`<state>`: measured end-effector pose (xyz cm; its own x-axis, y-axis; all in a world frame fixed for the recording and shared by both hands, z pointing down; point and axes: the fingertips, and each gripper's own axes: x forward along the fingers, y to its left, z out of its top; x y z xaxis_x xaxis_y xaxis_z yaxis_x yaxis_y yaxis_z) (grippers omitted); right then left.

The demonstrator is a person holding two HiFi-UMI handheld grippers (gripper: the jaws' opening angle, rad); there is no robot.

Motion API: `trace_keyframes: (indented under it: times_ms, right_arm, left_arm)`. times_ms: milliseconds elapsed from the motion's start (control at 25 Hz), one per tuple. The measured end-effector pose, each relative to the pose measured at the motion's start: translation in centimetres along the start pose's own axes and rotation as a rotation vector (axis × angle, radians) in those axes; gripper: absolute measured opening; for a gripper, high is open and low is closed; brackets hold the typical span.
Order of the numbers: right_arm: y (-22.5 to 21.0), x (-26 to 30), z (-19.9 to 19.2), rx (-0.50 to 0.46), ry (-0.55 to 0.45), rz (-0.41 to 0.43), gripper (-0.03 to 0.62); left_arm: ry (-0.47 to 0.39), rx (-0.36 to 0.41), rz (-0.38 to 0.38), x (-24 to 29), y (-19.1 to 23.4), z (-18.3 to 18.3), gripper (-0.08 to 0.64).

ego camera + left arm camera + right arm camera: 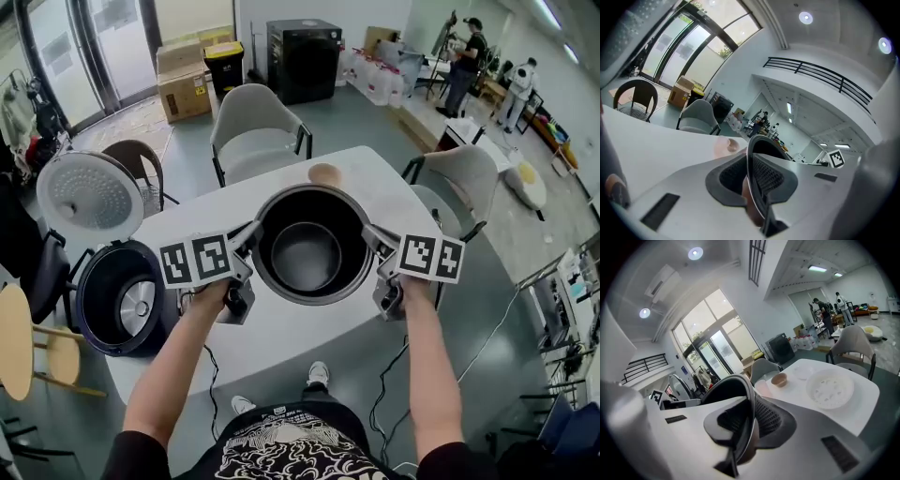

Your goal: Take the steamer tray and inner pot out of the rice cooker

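Note:
The dark inner pot (309, 246) hangs empty above the white table (281, 333), held by its rim on both sides. My left gripper (251, 236) is shut on the pot's left rim (751, 161), which runs between the ribbed pads (768, 174). On the opposite side my right gripper (373, 238) is shut on the right rim (749, 401). The rice cooker (122, 298) stands open and hollow at the table's left end, its lid (89, 197) raised. A white perforated steamer tray (830, 389) lies on the table in the right gripper view; the head view hides it.
A small beige bowl (325, 173) sits on the table beyond the pot. Grey chairs (253, 122) (469, 183) and a brown chair (136, 159) ring the table. A wooden stool (19, 342) stands at the left. Cardboard boxes and people are far behind.

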<state>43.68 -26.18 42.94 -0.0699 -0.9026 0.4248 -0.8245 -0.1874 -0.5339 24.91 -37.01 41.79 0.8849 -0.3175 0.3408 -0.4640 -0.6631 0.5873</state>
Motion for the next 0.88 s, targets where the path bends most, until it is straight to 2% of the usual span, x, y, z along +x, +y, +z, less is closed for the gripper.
trace_keyframes:
  times_ms: [200,440,720,880]
  right_arm:
    - [-7.2,3.6,1.3,0.006,0.091,0.023,0.061]
    - [-13.7,8.1,1.5,0.003,0.192,0.054,0.061]
    - [-17.1,12.0,1.4,-0.027,0.287,0.094,0.061]
    - [-17.7,13.1,2.0,-0.043,0.319,0.105,0.063]
  left_arm:
    - [0.021,-0.048,0.091,7.2,0.9,-1.9,0.046]
    - [0.046,-0.107,0.197,13.4,2.9,-4.6,0.049]
    - [0.054,-0.157,0.304,16.7,5.1,-6.5,0.055]
    - [0.052,-0.176,0.336,17.4,5.4,-6.5,0.057]
